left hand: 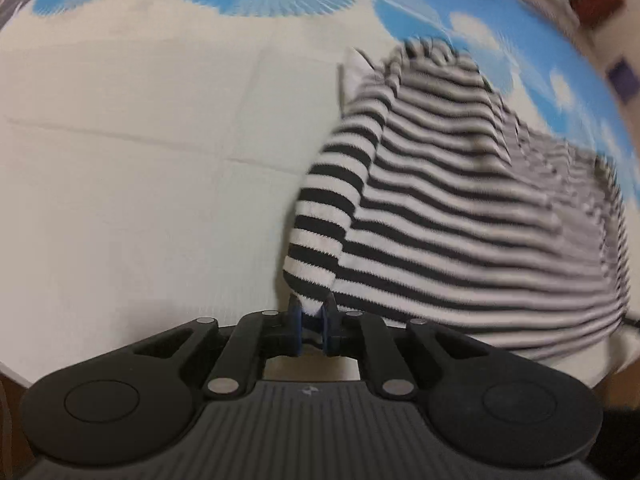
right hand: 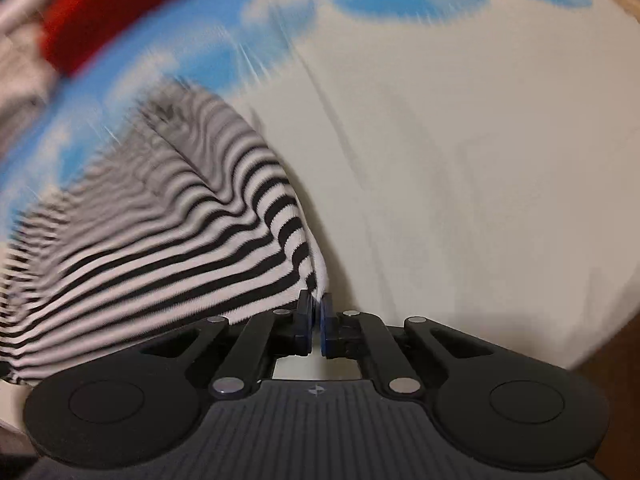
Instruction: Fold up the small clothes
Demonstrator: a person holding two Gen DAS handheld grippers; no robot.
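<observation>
Left gripper (left hand: pixel 311 312) is clamping one corner of the striped garment (left hand: pixel 460 208), cloth running toward 2 o'clock; right gripper (right hand: pixel 316 312) is clamping the opposite corner, cloth toward 10 o'clock

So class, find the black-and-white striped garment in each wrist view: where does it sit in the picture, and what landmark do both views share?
Left wrist view: the striped garment fills the right half, its near corner pinched by the left gripper.
Right wrist view: the striped garment fills the lower left, its edge pinched by the right gripper.
Shared landmark: the white and blue patterned sheet beneath it.
</observation>
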